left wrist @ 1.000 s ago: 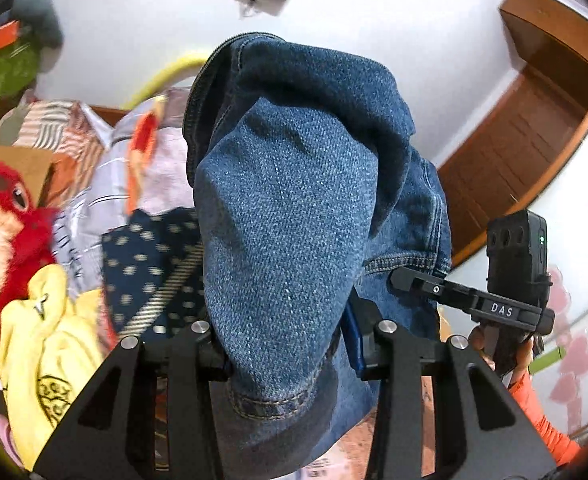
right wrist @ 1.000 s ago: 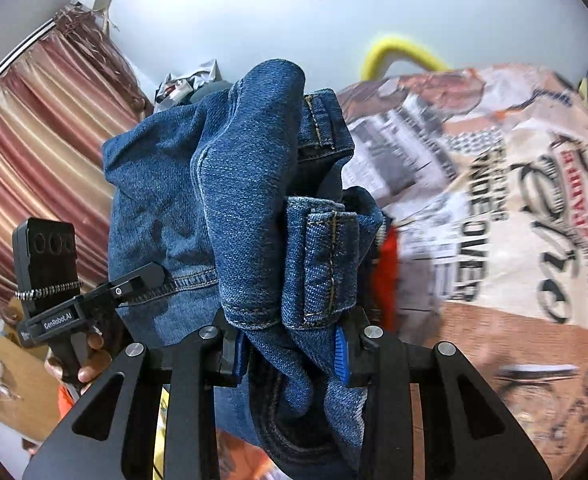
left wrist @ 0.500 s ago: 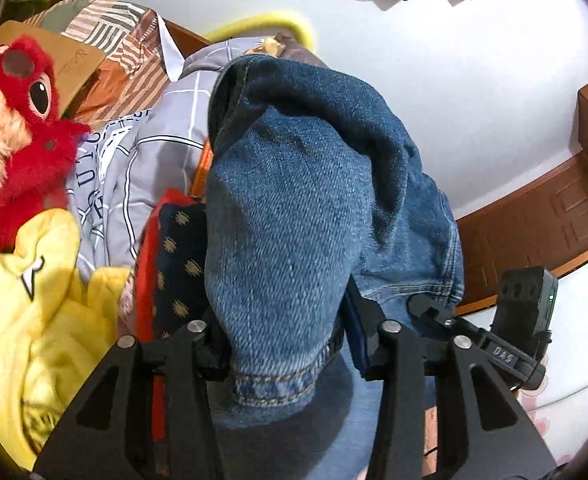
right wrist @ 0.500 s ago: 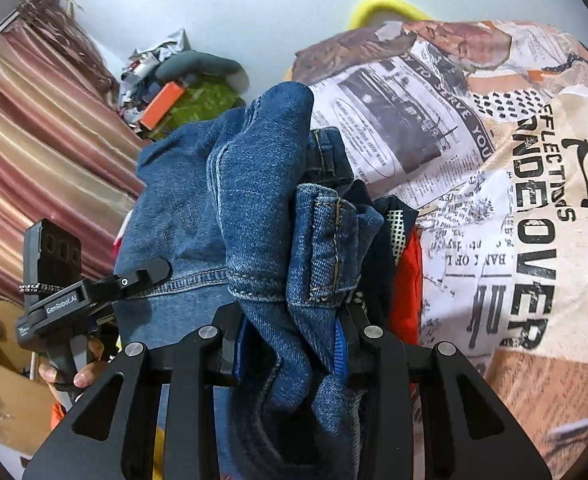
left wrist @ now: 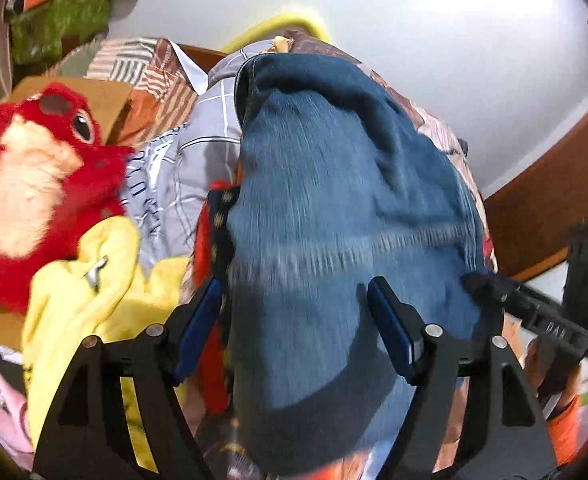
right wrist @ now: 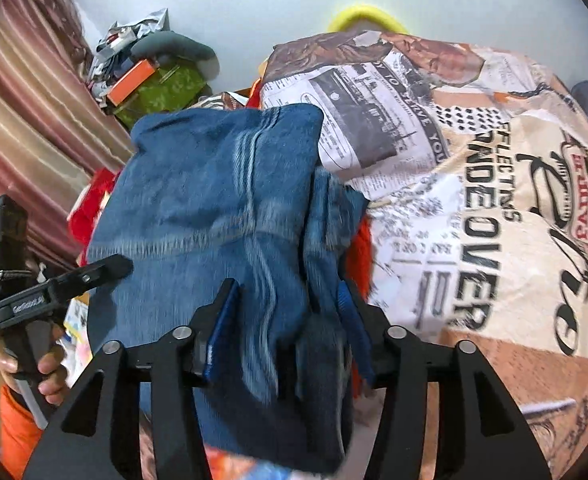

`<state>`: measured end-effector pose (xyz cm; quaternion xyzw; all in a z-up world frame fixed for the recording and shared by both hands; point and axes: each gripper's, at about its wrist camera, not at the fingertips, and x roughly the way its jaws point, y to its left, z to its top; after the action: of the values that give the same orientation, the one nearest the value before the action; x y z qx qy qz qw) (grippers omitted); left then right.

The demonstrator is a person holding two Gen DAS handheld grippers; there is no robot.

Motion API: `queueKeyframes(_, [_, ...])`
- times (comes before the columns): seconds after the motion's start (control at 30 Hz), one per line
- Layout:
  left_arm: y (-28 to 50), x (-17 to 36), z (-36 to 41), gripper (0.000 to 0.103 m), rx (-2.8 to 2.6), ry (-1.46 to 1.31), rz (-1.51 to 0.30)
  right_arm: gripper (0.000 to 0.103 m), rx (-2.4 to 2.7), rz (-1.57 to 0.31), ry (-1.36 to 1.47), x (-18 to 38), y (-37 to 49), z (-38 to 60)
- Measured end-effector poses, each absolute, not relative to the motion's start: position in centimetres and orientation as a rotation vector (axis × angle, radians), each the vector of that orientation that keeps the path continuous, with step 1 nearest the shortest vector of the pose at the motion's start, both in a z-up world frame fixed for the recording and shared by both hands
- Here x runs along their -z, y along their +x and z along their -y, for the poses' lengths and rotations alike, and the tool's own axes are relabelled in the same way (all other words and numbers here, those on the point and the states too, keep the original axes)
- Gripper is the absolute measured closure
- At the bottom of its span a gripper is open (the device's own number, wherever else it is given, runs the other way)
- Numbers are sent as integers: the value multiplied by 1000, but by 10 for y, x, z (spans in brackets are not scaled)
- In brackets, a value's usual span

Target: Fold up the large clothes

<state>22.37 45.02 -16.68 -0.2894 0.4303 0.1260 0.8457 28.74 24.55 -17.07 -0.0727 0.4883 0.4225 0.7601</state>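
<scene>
Both hand-held grippers — left (left wrist: 294, 328), right (right wrist: 286, 320) — opening around jeans (left wrist: 334, 200); only left view shows plush (left wrist: 34, 184).

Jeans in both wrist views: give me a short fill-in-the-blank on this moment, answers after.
1. Between the fingers of the left gripper lies folded blue ____ cloth.
2. Left of the jeans sits a ____ plush toy.
3. The right gripper has its jaws ____ around the jeans.
4. The garment below the toy is ____.

Answers: denim; red; opening; yellow
</scene>
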Motion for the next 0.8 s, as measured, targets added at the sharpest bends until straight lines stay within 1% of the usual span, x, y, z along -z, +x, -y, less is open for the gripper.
queueKeyframes(0.07, [209, 164, -439, 28, -266, -592, -914, 47, -911, -1057, -175, 171, 280, -233])
queueKeyframes(0.27, [163, 153, -401, 28, -321, -498, -909, 47, -896, -999, -236, 163, 253, -199])
queueKeyframes(0.37, [144, 135, -382, 29, -351, -453, -869, 47, -900, -925, -221, 142, 234, -180])
queueKeyframes(0.5, [118, 84, -350, 29, -369, -374, -759, 47, -919, -802, -180, 101, 203, -160])
queueKeyframes(0.57, [99, 48, -329, 29, -356, -339, -672, 47, -930, -721, -159, 74, 182, -147])
queueKeyframes(0.73, [49, -24, -277, 29, -364, -224, -469, 47, -969, -484, -118, 12, 119, -114])
queueKeyframes(0.8, [31, -42, -257, 28, -380, -176, -393, 47, -973, -396, -97, -5, 93, -103])
